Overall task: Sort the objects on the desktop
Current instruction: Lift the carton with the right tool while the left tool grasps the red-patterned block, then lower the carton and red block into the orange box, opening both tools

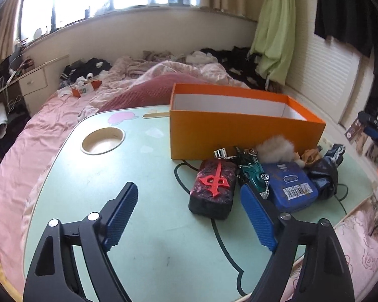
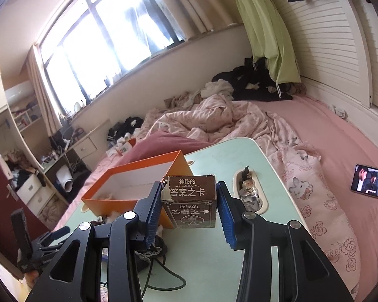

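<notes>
In the right wrist view my right gripper (image 2: 189, 188) is shut on a brown card box (image 2: 192, 209) printed with white characters, both blue pads pressed to its sides. The box is upright, just right of the open orange box (image 2: 128, 201). In the left wrist view my left gripper (image 1: 187, 191) is open over the mint-green table (image 1: 138, 173) with nothing between its fingers. Just ahead of its right finger lie a black case with a red emblem (image 1: 214, 188), a green toy car (image 1: 252, 173), a blue tin (image 1: 292, 186), a white fluffy ball (image 1: 274, 149) and a black bundle (image 1: 325, 176), all in front of the orange box (image 1: 239, 130).
The table has a round cup hole (image 1: 103, 141) at its left and a slot holding wrappers (image 2: 249, 193) at its right. A black cable (image 1: 184, 176) runs across the top. Pink bedding surrounds the table, and a phone (image 2: 370, 181) lies lit on the bed.
</notes>
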`<state>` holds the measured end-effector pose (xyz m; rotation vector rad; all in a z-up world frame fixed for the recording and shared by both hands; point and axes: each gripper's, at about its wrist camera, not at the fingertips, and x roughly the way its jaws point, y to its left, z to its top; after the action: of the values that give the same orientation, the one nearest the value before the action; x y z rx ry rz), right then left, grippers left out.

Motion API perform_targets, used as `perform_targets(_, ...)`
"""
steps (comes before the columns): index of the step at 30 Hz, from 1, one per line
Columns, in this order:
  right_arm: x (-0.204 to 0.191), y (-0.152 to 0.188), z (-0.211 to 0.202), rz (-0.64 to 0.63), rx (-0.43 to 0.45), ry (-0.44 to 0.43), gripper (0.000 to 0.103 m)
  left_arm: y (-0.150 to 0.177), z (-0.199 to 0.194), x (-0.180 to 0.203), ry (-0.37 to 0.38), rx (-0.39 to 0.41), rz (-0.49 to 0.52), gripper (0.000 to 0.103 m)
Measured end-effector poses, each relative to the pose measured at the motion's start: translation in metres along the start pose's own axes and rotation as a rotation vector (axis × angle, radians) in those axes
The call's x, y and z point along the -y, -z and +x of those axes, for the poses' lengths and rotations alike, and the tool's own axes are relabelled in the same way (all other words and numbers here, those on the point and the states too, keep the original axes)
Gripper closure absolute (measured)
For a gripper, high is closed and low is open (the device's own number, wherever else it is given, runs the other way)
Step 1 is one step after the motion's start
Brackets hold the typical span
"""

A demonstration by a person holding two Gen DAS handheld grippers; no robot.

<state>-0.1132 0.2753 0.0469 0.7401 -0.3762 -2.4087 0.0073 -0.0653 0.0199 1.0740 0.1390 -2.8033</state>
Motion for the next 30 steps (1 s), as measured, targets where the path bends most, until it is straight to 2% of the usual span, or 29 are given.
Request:
perform_targets(3,-0.006,0.003,0.004,-0.011,-0.018,-0.013,0.062,-0.009,0.013,0.005,0.078,-0.072,0.037,0.021)
perform_targets(8,-0.024,0.003,0.007,-0.04,-0.015,-0.035,0.062,-0.016,0.024,0.01,0.082,-0.13,0.035,0.024)
perform_targets(11,-0.036,-0.003,0.011,-0.055,-0.01,-0.052,0.062,-0.017,0.025,0.013,0.092,-0.139,0.044,0.039)
perform_targets(12,-0.04,-0.006,0.013,-0.062,-0.01,-0.058,0.062,-0.016,0.027,0.013,0.081,-0.149,0.05,0.054)
perform_targets(13,-0.046,-0.01,0.016,-0.074,-0.012,-0.066,0.062,-0.014,0.03,0.013,0.072,-0.166,0.053,0.062)
perform_targets(15,-0.057,-0.016,0.024,-0.097,-0.018,-0.067,0.062,-0.01,0.033,0.011,0.068,-0.178,0.049,0.062)
perform_targets(20,-0.088,-0.028,0.056,-0.157,-0.054,-0.078,0.062,-0.005,0.026,0.011,0.079,-0.151,0.05,0.062)
perform_targets(23,-0.101,-0.03,0.073,-0.177,-0.073,-0.082,0.062,-0.008,0.012,0.008,0.084,-0.102,0.025,0.063)
perform_targets(30,-0.105,-0.033,0.099,-0.174,-0.109,-0.072,0.062,-0.049,-0.03,0.013,0.113,0.046,0.032,0.062)
